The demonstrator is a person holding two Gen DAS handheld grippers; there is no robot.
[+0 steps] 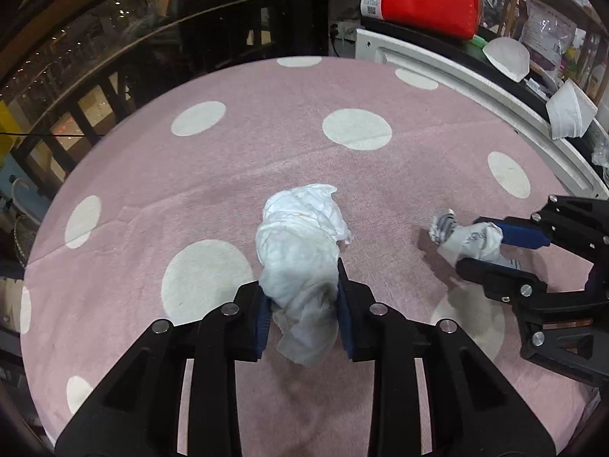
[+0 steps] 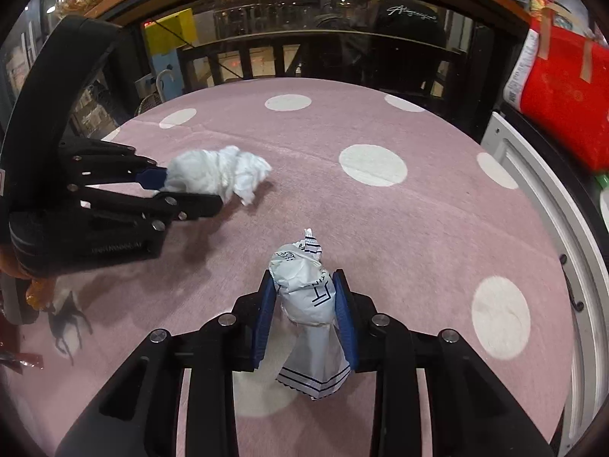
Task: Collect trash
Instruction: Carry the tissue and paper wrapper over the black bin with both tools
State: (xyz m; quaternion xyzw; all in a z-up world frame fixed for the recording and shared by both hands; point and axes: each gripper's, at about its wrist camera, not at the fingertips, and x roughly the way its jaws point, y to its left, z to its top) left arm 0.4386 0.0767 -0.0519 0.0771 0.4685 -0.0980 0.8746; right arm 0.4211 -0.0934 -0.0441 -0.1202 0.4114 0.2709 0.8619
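Both grippers are clamped on trash over a pink cloth with white dots. On the left side of the scene, the left gripper has its blue pads pressed against a crumpled white tissue; the wad fills the gap between the fingers, bulges out past the tips toward the far side, and a loose tail hangs back between the fingers. From the right wrist view the same gripper reaches in from the left edge with the tissue sticking out of its tips, low over the cloth; whether the wad touches the fabric cannot be told.

To the right, well apart from the tissue, the right gripper squeezes a crumpled white wrapper with dark blue print and stripes. Its pads press both sides of the wrapper, a twisted end pokes out beyond the tips and a flattened striped end trails back toward the camera. In the left wrist view this gripper comes in from the right edge, the wrapper pinched between one blue pad and the nearer black finger.

Beyond the cloth on the far right runs a white panelled edge, and behind it stands a red bag. Far behind the cloth is dark glass with reflections.
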